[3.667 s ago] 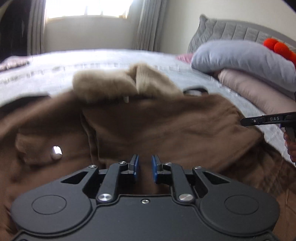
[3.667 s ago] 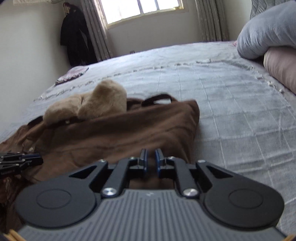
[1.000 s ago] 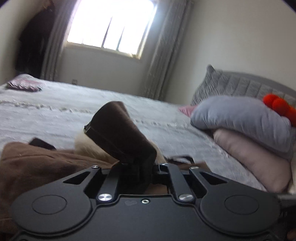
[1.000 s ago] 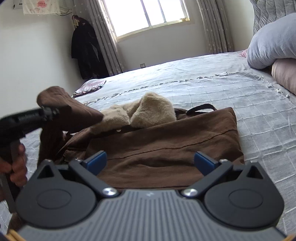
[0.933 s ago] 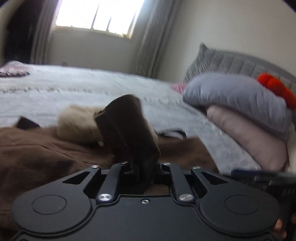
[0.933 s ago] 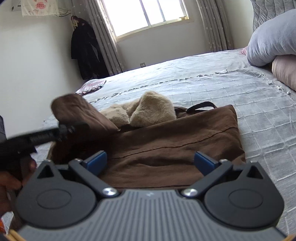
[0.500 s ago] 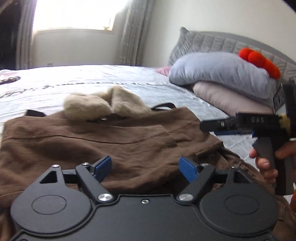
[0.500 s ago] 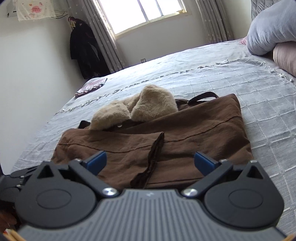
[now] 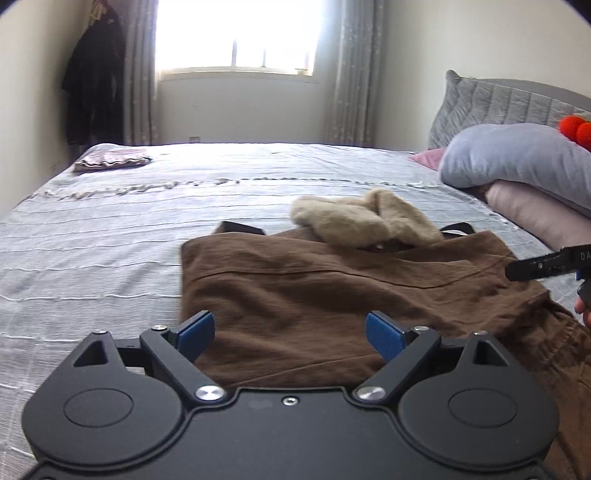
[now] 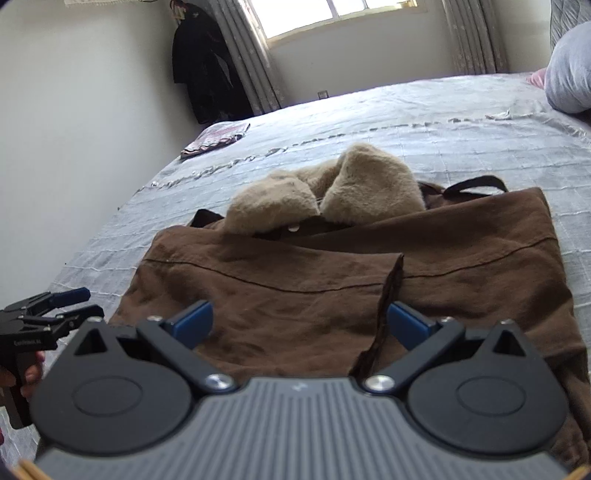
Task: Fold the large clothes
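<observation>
Coat (image 9: 332, 295) lies mid-frame on bed (image 9: 110, 229), sleeves folded inward; left gripper (image 9: 290, 330), right gripper (image 10: 301, 319) both apart, empty, ready for next fold.

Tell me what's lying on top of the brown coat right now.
On the brown coat: a folded-over sleeve panel and the beige fur collar. Whatever lies beneath those layers is covered.

A home bedroom. I worked over a wide bed (image 9: 110, 236) spread with a pale grey quilted cover; stacked pillows (image 9: 517, 162) lay against a padded grey headboard (image 9: 509, 103), long curtains (image 9: 347, 70) framed a bright window (image 9: 236, 33), and a dark garment (image 10: 207, 62) hung in the corner.
</observation>
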